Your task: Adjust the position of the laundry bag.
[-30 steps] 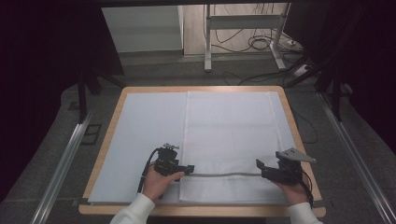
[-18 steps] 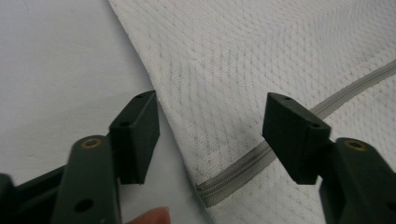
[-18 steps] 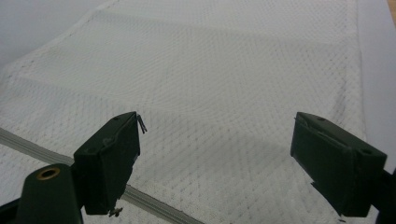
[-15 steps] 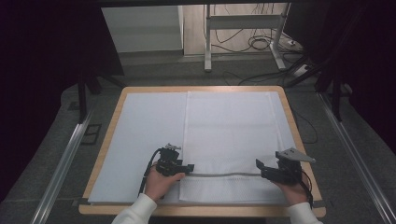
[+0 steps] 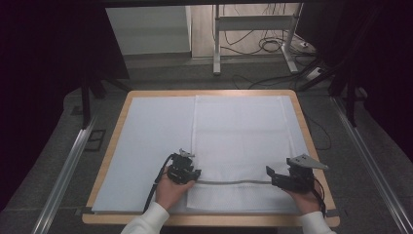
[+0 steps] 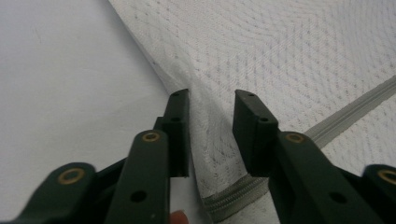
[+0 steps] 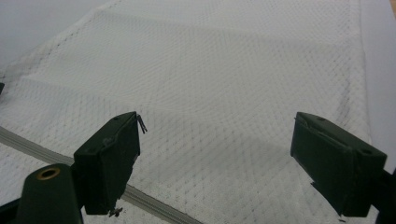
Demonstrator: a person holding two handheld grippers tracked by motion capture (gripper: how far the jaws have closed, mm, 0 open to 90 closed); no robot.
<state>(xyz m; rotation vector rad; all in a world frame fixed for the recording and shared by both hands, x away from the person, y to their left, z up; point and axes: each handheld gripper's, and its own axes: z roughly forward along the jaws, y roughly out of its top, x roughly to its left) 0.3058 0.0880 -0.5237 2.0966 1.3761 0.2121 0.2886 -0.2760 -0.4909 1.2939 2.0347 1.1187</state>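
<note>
Mesh laundry bag (image 5: 241,146), white and flat, lies on the right half of the table (image 5: 209,220). It reaches from the far edge almost to the near edge. I see a big white sheet (image 5: 146,151) under it that covers nearly the whole wooden top. A grey zipper (image 5: 234,183) runs left to right across the bag close to its near end.

My left gripper (image 5: 194,174) sits at the left edge of the bag, right where the zipper starts. In the left gripper view its two black jaws have just been closing. There is a narrow gap between them now. A raised fold of the mesh stands in that gap. The left jaw sits right at the bag's edge, and the right jaw is on the mesh. I cannot tell if the pads press the fold yet. The zipper end lies just below the jaws, near the bottom of that view.

My right gripper (image 5: 272,175) is at the right end of the zipper, near the bag's right edge. Its jaws stand wide apart with nothing between them but the flat mesh under them. In the right gripper view the zipper passes by the left jaw.
</note>
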